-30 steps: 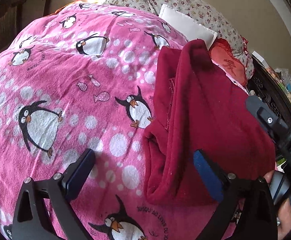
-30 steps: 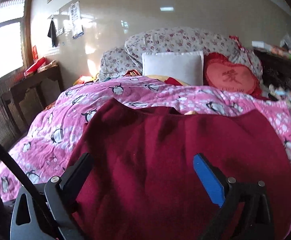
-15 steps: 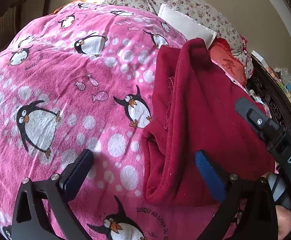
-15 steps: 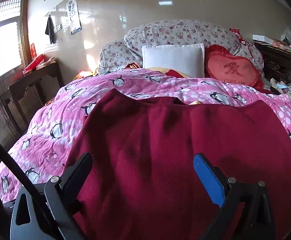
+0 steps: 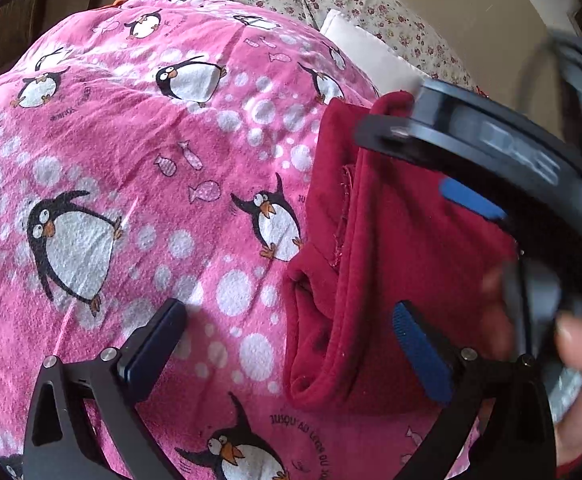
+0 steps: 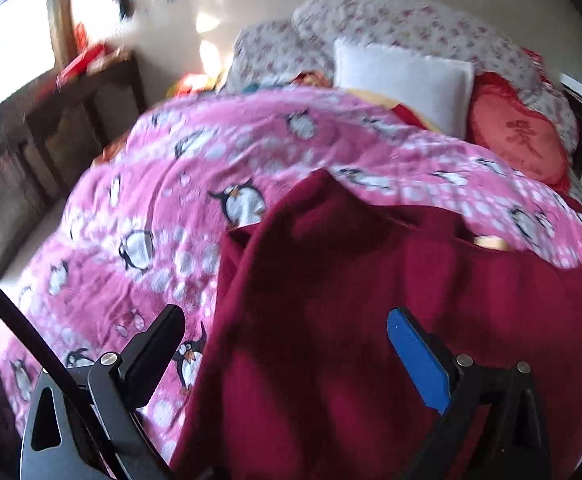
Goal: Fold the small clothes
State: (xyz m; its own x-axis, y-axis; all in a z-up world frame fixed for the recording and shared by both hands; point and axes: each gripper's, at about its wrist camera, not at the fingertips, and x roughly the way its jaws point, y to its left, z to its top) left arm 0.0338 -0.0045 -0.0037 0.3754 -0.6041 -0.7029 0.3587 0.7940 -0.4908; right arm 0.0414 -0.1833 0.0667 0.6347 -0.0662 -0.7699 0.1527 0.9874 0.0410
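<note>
Dark red garment (image 5: 391, 248) lay folded on the pink penguin blanket (image 5: 131, 184). Since a second before, the right gripper (image 6: 287, 340) had swung left and risen; both it and the left gripper (image 5: 287, 336) stood wide, holding nothing, so probably another fold was coming.

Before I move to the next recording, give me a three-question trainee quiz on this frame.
1. True or false: the left tongs are shut on the dark red garment.
2. What does the garment lie on? A) a bare wooden table B) a pink penguin-print blanket C) a white sheet
3. Fill in: the pillow standing against the floral pillows is plain ____.

Key
1. False: the jaws stand open, holding nothing; the right tongs are open too.
2. B
3. white
</note>
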